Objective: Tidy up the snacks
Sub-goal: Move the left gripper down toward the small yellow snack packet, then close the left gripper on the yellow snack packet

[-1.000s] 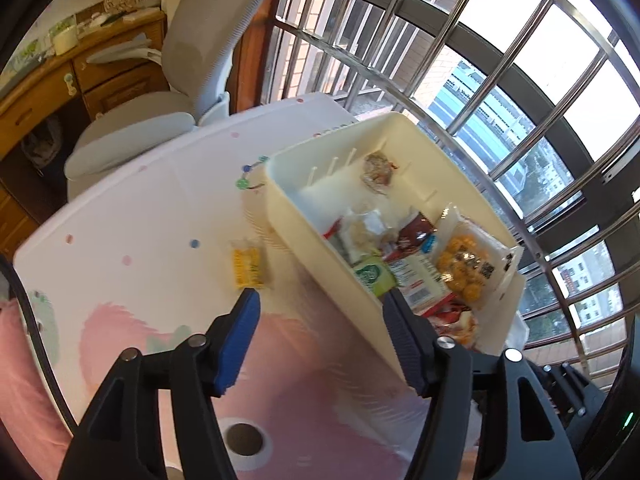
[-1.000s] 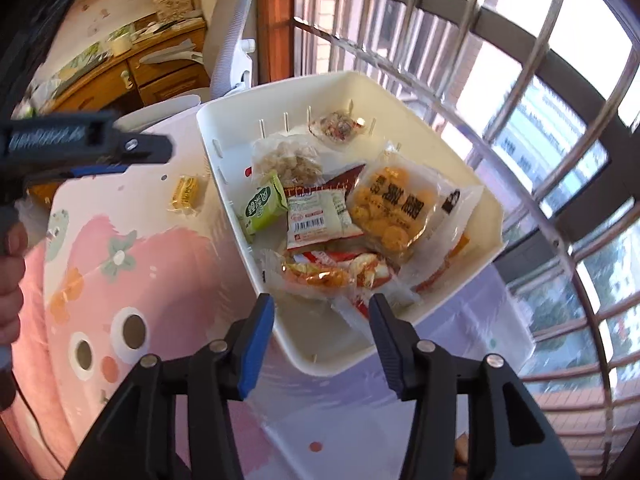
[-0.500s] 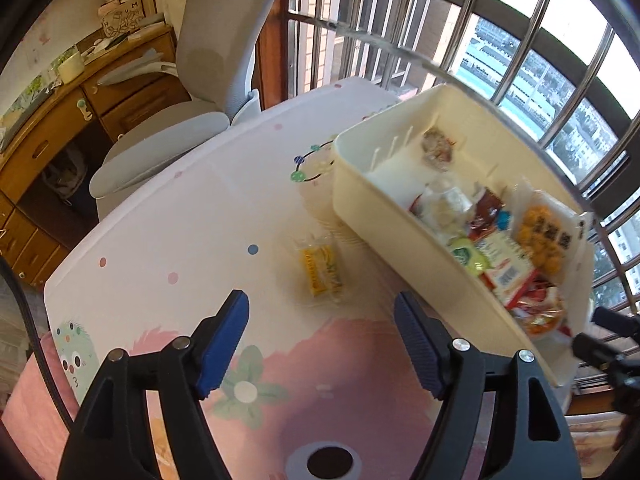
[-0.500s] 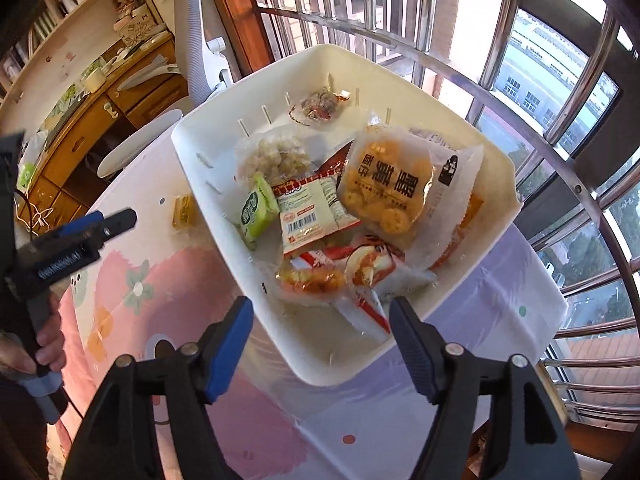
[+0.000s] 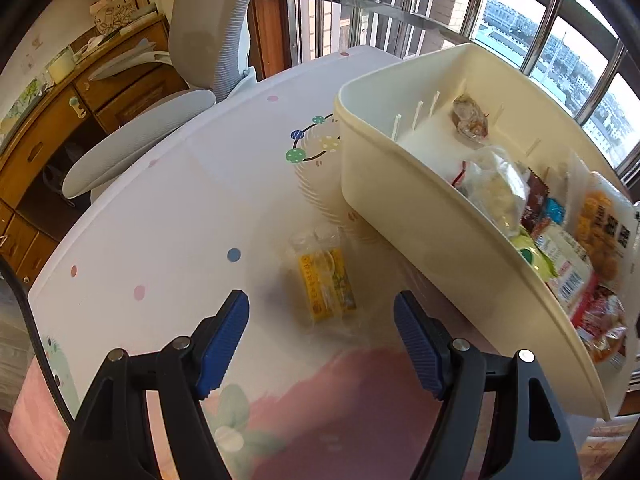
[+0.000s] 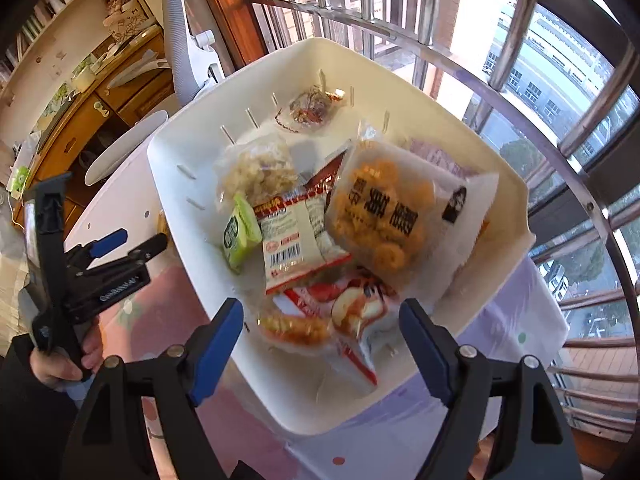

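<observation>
Grippers tilt steeply downward: left gripper (image 5: 321, 322) hangs apart and empty over the yellow snack packet (image 5: 326, 286) beside the bin (image 5: 440, 236); right gripper (image 6: 321, 334), jaws widening, empty above the bin's snacks (image 6: 296, 240).

The tablecloth (image 5: 192, 208) was printed white with scattered pink and blue dots, a ring of green, blue and yellow spotted circles, and a large pink patch with a pale green flower. A yellow snack packet (image 5: 326, 286) in clear wrapping was seen on it. The bin (image 5: 420, 216) was coloured cream. Inside it, a lime-green packet (image 6: 239, 233), a white packet with red edging and a black barcode (image 6: 298, 250), and a clear bag of orange rings with black characters (image 6: 384, 216) were shown. Gripper pads (image 5: 222, 342) were coloured blue, on black frames.
</observation>
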`<state>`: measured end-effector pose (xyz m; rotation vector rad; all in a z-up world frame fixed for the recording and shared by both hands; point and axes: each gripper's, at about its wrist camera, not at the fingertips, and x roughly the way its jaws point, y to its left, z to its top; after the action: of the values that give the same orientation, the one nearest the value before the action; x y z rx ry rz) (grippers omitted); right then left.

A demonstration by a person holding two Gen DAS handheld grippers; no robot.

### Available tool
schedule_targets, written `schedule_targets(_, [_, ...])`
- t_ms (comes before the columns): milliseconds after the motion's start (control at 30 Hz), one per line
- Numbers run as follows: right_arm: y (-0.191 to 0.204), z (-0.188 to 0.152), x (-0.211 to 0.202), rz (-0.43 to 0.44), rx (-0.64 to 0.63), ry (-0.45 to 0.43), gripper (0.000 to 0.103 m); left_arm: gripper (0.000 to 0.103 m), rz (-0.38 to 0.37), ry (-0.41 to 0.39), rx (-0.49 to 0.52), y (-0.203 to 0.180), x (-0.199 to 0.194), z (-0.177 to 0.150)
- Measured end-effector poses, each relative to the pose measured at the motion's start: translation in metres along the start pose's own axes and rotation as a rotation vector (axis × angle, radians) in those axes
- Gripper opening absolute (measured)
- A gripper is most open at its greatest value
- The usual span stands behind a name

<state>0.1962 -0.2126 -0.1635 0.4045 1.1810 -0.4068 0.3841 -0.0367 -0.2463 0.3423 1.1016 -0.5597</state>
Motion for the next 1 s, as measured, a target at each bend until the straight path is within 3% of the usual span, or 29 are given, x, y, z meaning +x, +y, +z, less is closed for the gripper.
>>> schedule_targets(267, [0.005, 0.016, 0.008, 0.010, -0.054, 0.014, 0.081, 0.073, 0.052, 0.008, -0.007, -0.004, 0.021, 0.006])
schedule_targets(700, [-0.001, 0.026, 0.013, 0.018, -0.066, 0.031, 0.081, 0.027, 0.030, -0.018, -0.045, -0.009, 0.031, 0.002])
schedule_targets(1000, [-0.008, 0.027, 0.008, 0.029, -0.069, 0.035, 0.081, 0.024, 0.055, -0.012, -0.091, -0.016, 0.029, -0.003])
